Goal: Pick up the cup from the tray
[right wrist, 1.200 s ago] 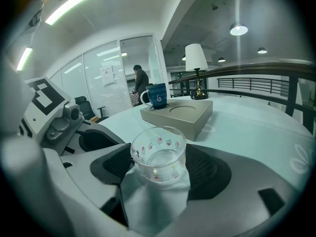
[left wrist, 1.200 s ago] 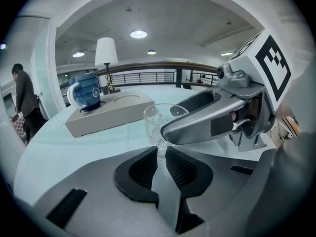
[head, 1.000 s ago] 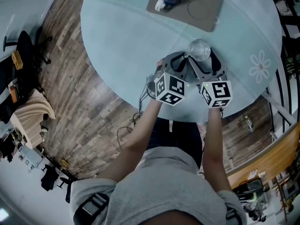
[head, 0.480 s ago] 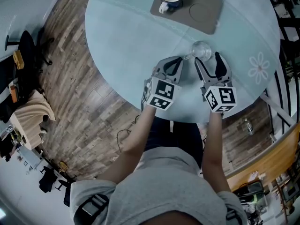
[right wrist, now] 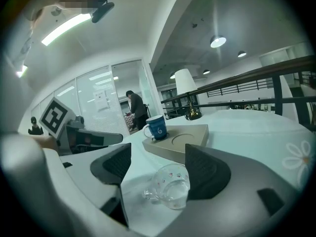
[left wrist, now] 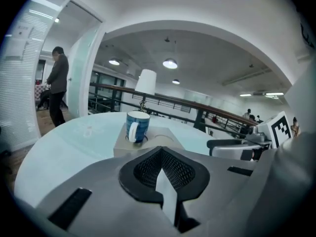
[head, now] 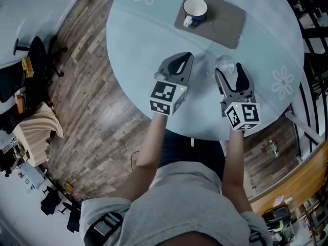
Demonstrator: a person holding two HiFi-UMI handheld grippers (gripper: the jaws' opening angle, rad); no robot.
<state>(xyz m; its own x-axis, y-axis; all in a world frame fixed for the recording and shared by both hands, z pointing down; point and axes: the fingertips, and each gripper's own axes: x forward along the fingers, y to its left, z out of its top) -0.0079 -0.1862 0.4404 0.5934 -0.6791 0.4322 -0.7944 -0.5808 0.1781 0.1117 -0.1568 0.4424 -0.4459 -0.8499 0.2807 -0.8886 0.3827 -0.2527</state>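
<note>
- Blue cup (head: 195,9): stands upright on the tray (head: 228,25) with its handle turned back toward the grippers. It is well ahead of both pairs of fingers and touched by neither.
- Tray: lies on the worktop (head: 138,45) beyond all the fingertips. It is straight ahead of the left fingers and ahead of the right ones. An empty round recess (head: 221,23) sits beside the cup.
- Glass cup (right wrist: 170,185): clear, with a handle, on the worktop just past the right fingertips. It sits in line with the gap between them, nearer the outer finger. Whether that pad touches it cannot be told.
- Left gripper (head: 183,63): fingers together, nothing between them.
- Right gripper (head: 229,72): fingers apart, either side of the glass cup and not pressing on it.
- Change: a second ago both grippers crowded close round the glass cup. Now they stand apart. The left one has drawn off to its own side and closed empty, leaving the glass cup by the right fingers alone.
- Meaning: the glass cup appears to be set down and let go. Lifting the blue cup looks not yet begun. Either gripper would need to reach forward to the tray. The left fingers would first have to part, and the right would have to clear the glass cup.
</note>
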